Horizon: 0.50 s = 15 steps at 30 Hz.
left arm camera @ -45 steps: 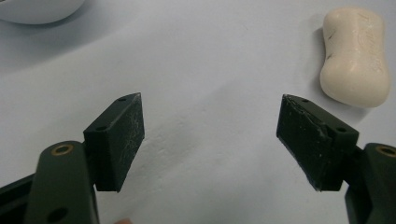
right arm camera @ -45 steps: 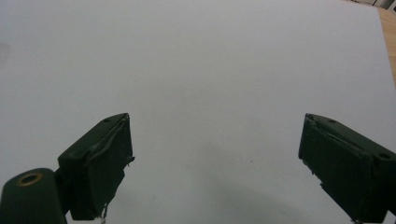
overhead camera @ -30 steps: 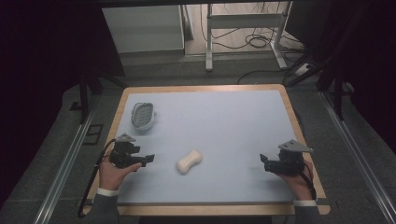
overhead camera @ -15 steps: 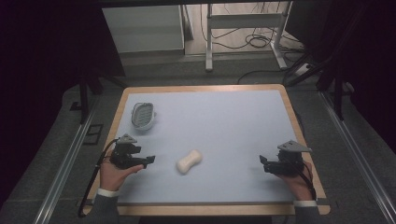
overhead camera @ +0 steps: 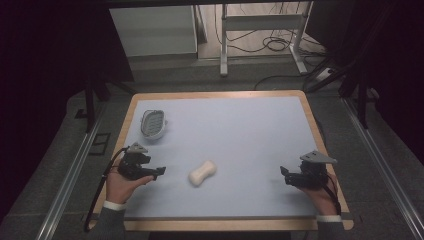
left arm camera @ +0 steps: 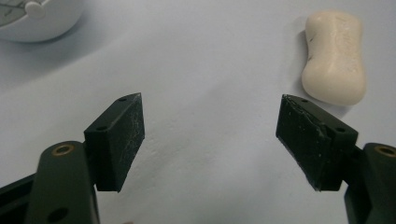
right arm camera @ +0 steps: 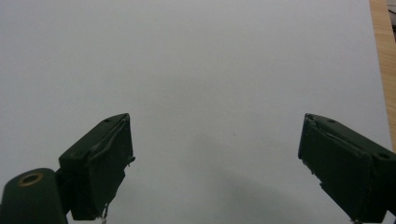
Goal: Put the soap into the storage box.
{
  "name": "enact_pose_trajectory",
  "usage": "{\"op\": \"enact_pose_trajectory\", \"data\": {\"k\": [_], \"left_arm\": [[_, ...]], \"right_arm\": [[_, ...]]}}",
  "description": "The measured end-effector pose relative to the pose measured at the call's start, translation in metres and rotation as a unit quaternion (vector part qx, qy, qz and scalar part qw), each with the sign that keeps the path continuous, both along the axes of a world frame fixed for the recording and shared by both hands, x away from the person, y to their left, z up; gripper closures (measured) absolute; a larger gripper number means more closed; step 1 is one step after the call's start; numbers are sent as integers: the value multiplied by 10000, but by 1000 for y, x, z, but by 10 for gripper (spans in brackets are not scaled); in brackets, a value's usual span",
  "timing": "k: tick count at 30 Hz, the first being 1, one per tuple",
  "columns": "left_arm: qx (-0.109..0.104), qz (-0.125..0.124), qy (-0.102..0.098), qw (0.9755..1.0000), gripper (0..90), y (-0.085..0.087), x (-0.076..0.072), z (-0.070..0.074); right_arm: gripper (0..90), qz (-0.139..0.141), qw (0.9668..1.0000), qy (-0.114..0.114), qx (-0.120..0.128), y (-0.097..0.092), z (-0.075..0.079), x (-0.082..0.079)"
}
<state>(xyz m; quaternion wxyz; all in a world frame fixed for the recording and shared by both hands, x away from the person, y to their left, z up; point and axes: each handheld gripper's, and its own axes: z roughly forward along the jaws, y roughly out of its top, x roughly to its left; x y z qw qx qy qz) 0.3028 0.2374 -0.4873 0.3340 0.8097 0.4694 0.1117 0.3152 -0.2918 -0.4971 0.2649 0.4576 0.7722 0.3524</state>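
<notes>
A pale blue tabletop (overhead camera: 240,130) with a wooden edge carries two things: a cream, peanut-shaped bar of soap (overhead camera: 202,173) lying flat near the middle of the near half, and a white oval soap dish (overhead camera: 152,123) toward the far left corner, well apart from the soap. The person's left hand (overhead camera: 122,185) holds the left claw (overhead camera: 159,171) low over the tabletop near its left edge, pointed toward the soap and stopping short of it. In the left gripper view its two black jaws stand wide apart with bare tabletop between them; the soap (left arm camera: 334,57) lies beyond the tip of the jaw seen at the right of that view, not between them and not touching either, while the rim of the dish (left arm camera: 42,21) shows at the top left corner. The person's right hand (overhead camera: 320,197) holds the right claw (overhead camera: 285,176) near the right edge of the tabletop, well apart from the soap and pointed inward. In the right gripper view its jaws are also spread wide, holding nothing, with plain blue surface ahead and a strip of the wooden edge (right arm camera: 383,56) at the right.
</notes>
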Motion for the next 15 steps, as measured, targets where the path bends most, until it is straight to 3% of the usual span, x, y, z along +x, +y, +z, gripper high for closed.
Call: {"op": "enact_pose_trajectory", "data": {"k": [7, 15], "left_arm": [[216, -128, -92, 9996, 240, -8, 5, 23], [298, -261, -85, 9992, 233, -18, 9, 34]], "right_arm": [[99, -7, 10000, 1, -14, -1, 0, -1], [99, -132, 9999, -41, 8, -6, 3, -2]]}}
